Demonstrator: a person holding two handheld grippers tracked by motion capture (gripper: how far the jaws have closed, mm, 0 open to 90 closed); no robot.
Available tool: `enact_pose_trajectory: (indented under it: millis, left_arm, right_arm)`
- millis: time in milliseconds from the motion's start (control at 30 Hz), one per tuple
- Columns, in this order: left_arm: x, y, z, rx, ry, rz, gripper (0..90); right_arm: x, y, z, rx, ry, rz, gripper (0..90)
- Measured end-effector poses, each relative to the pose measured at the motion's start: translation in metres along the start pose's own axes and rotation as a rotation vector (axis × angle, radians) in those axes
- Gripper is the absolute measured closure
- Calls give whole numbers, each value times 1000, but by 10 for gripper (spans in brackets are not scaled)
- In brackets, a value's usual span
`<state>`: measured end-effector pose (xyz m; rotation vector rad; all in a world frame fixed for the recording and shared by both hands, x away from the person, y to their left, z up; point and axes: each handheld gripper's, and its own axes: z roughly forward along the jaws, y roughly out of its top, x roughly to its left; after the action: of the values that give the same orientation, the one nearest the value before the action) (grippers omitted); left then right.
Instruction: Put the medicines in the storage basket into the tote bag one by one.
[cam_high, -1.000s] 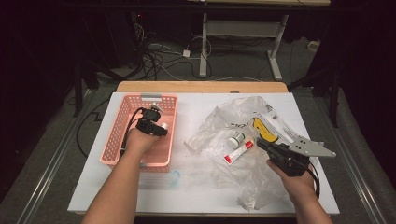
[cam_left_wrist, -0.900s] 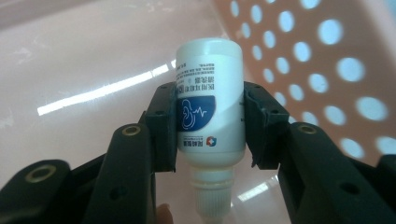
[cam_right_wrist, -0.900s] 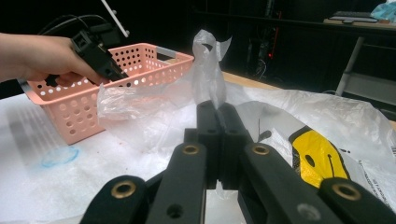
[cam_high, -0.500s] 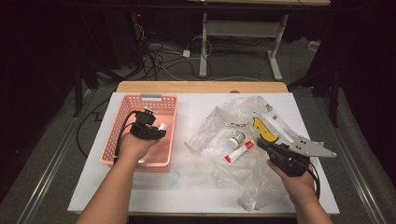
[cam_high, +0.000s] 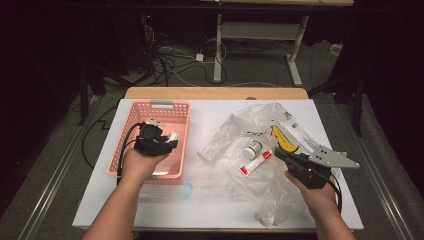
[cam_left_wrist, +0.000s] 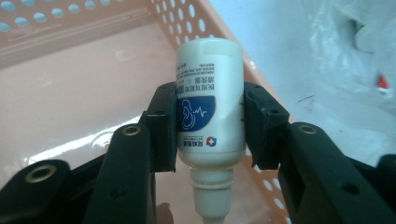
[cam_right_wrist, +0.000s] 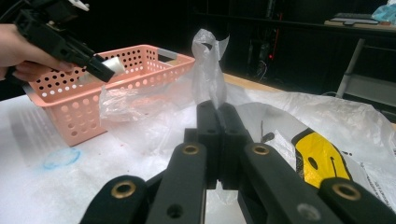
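L hand-held gripper (cam_high: 172, 136), centre-left of the high view: jaws pinching a white medicine bottle (cam_left_wrist: 209, 105) by its sides, blue label facing the camera, cap pointing to the bottom of the left gripper view. Bottle sits over the right-hand part of the pink perforated basket (cam_high: 131, 131), near its right wall. R hand-held gripper (cam_right_wrist: 217, 122), lower right of the high view: jaws pressed together on a fold of the clear plastic bag (cam_high: 260, 127), which rises crumpled above the tips. On the bag, centre frame: small white bottle (cam_high: 252, 149) and red-and-white tube (cam_high: 255, 162), just beside each other. White worktop (cam_high: 210, 200) underneath.
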<state>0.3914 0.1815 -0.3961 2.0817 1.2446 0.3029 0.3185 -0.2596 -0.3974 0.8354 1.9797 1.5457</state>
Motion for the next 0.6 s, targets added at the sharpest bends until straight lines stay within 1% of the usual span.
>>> enact_pose_trajectory:
  millis: [33, 100, 233, 400, 500, 600]
  left_arm:
    - [-2, -1, -3, -13, -4, 6, 583]
    - [-5, -2, -7, -39, -14, 19, 583]
    - [-18, -4, -15, -87, -53, 37, 583]
    - [-42, -7, -18, -123, -110, 88, 583]
    - [-58, -7, -18, -130, -136, 131, 583]
    - [-73, -8, -14, -129, -166, 157, 584]
  right_arm:
    - [-1, 0, 0, 0, -1, -4, 900]
    - [-1, 0, 1, 2, -3, 3, 900]
    - [-3, 0, 2, 4, -7, 2, 900]
    - [-3, -1, 1, 3, -13, 10, 900]
    - [-3, -1, 2, 6, -11, 2, 900]
    - [-2, 0, 1, 3, -9, -2, 900]
